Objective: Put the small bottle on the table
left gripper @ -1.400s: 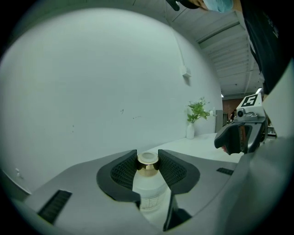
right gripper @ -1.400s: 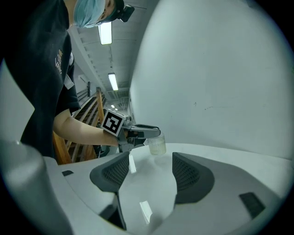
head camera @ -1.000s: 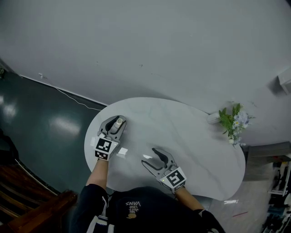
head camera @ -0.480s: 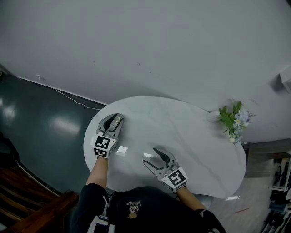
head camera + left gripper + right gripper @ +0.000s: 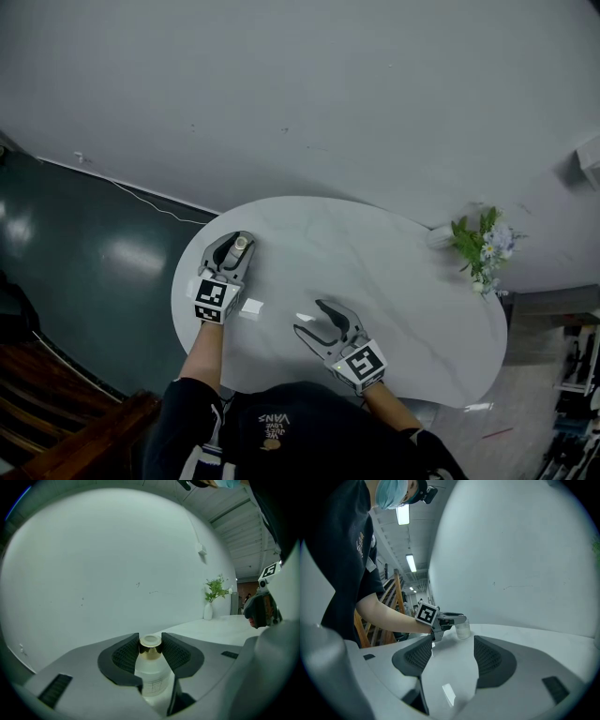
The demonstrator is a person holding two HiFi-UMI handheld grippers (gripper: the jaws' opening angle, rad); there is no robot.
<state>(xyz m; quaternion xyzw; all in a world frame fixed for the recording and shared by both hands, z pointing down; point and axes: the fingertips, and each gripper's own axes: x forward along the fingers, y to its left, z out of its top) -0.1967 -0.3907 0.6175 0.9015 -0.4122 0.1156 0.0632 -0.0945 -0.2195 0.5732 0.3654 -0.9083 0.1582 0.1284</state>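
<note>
Across the white, kidney-shaped, faintly veined table, little has changed over the last second.

Left gripper: I have eased it slightly toward the table's left edge, and its marker cube now faces more squarely upward. The jaws stay half-spread, with the ribbed pads pressing on both sides of the bottle.

Right gripper: the jaws stand wide with nothing between them. It hangs over the near part of the table and has barely shifted.

Small frosted clear bottle with a gold collar and pale cap: it is upright between the left pads. In the right gripper view its base appears to meet the tabletop.

I judge that the bottle is set down, or nearly so. What remains is to open the left jaws and draw back without tipping it, since the table edge is close.
</note>
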